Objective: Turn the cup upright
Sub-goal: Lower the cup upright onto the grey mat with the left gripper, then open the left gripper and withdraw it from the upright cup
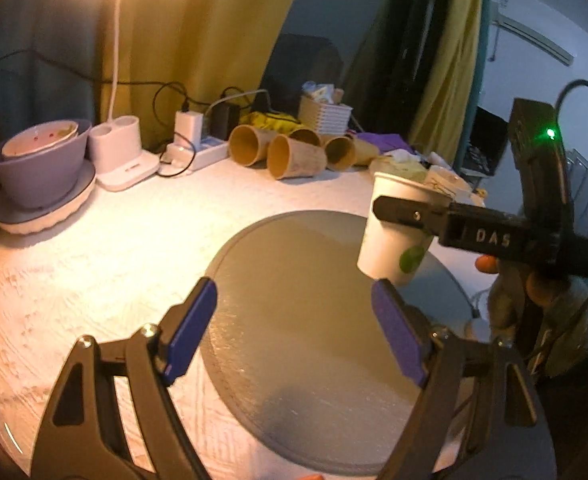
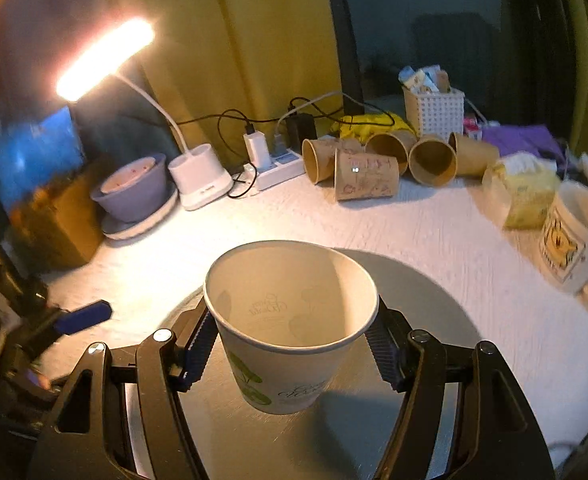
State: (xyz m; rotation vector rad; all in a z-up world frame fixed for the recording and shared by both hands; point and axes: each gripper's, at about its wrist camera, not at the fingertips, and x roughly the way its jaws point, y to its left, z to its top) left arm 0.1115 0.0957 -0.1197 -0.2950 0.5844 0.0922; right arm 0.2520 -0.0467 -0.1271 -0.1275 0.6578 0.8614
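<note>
Over the grey round board (image 2: 433,280), my right gripper (image 2: 294,344) clamps the white paper cup (image 2: 290,320), mouth up, axis nearly vertical. My left gripper (image 1: 294,328) hangs open nearby, empty. Judging so, only lowering remains.

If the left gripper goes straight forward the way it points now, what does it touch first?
Probably the grey round board: the open left gripper points down over it. The white cup sits off to the right.

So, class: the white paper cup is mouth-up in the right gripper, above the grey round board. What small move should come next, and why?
Probably lower the white paper cup straight down onto the grey round board, then open the right gripper. The cup is already mouth-up but looks slightly tilted and seems not yet seated.
</note>
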